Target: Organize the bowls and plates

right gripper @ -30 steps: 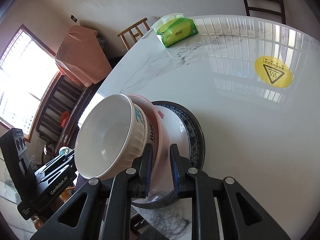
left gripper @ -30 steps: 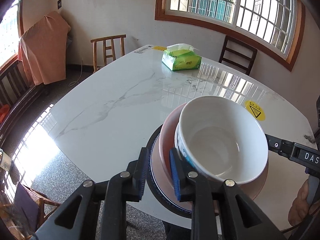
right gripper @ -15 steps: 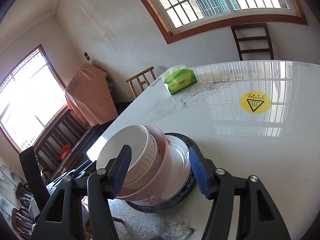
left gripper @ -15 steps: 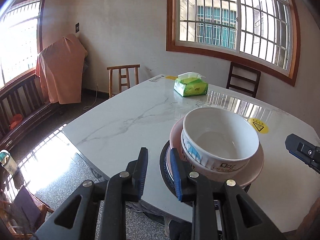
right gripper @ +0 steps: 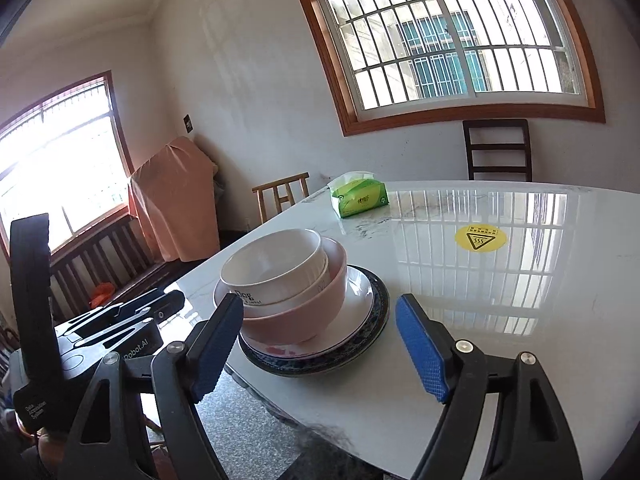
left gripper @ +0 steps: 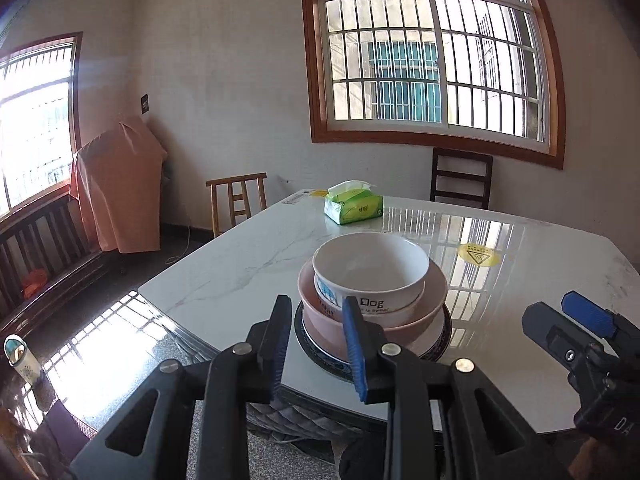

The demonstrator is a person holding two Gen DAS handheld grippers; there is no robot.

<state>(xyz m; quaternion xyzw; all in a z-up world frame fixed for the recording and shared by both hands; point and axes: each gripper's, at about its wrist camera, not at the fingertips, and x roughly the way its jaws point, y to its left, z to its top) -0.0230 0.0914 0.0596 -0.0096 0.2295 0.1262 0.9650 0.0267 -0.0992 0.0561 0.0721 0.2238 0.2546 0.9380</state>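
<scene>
A white bowl (left gripper: 370,270) sits nested in a pink bowl (left gripper: 428,300), on a white plate (right gripper: 356,300) over a dark blue-rimmed plate (right gripper: 380,312), all stacked near the front corner of the marble table (left gripper: 520,280). The white bowl (right gripper: 276,264) and pink bowl (right gripper: 304,312) also show in the right wrist view. My left gripper (left gripper: 316,344) is open and empty, just short of the stack. My right gripper (right gripper: 320,354) is open wide and empty, drawn back from the stack; it also shows in the left wrist view (left gripper: 576,324).
A green tissue pack (left gripper: 354,205) lies at the table's far side. A yellow warning sticker (left gripper: 478,258) is on the table. Wooden chairs (left gripper: 236,200) stand around it. An orange-covered object (left gripper: 116,184) stands by the wall.
Both grippers have pulled back and up from the stack. The right gripper let go of the pink bowl's rim and opened wide. The tilted bowls now sit level.
</scene>
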